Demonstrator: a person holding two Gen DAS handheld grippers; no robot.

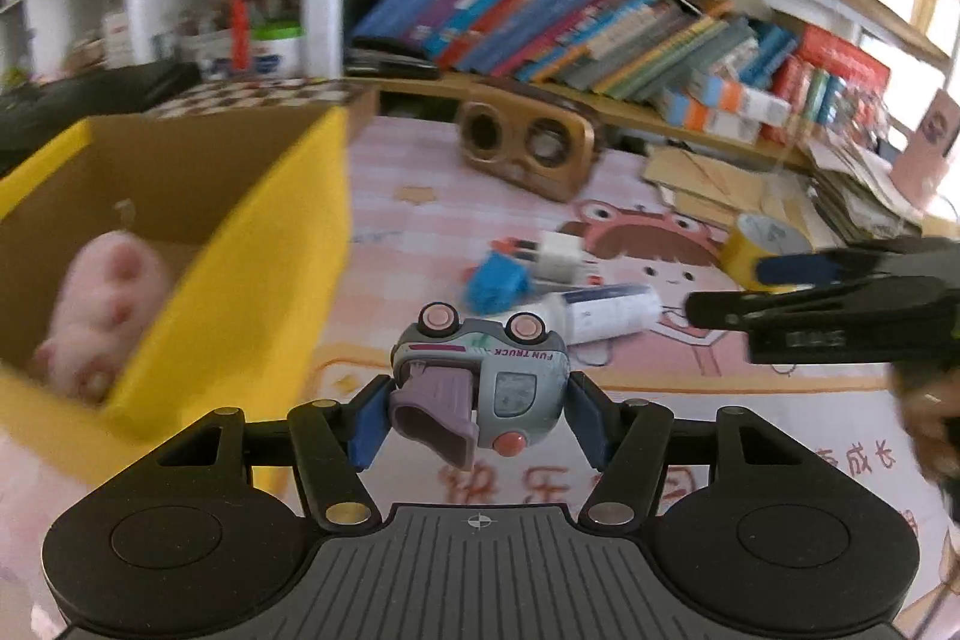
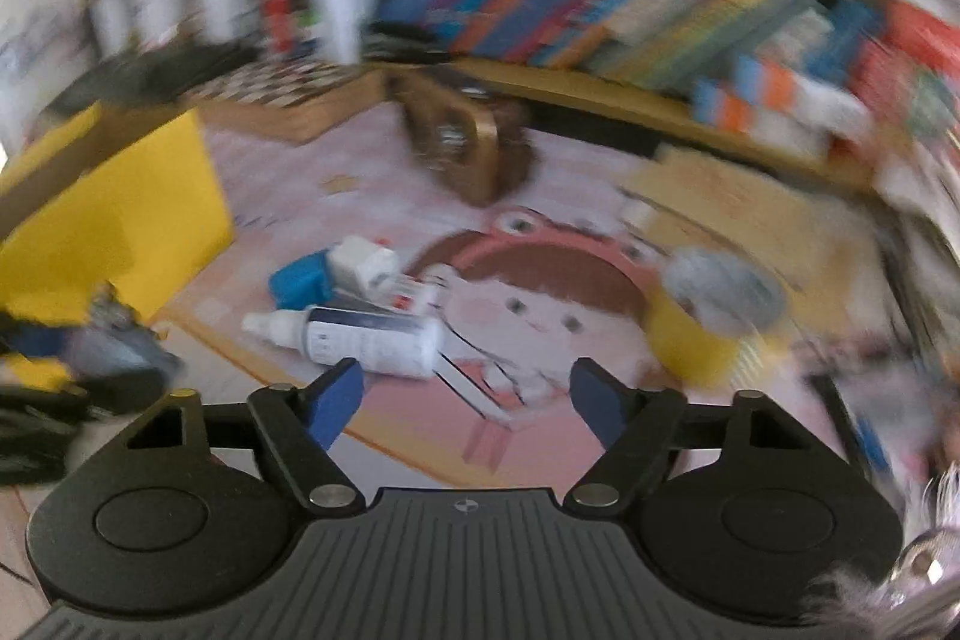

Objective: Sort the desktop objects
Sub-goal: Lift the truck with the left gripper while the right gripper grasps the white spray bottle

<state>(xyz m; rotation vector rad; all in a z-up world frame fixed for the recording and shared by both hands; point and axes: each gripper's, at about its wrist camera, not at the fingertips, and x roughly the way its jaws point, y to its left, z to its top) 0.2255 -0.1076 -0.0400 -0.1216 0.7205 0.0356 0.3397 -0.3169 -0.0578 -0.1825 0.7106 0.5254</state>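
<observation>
Currently left gripper (image 1: 477,403) fingers pinch an upturned toy truck (image 1: 480,382) above the table (image 1: 408,220), beside the yellow box (image 1: 240,280). Right gripper (image 2: 468,400) fingers spread, empty, over the white bottle (image 2: 366,340).

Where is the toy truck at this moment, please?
In the left wrist view, the toy truck hangs upside down, clamped in the left gripper, just right of the yellow box.
</observation>
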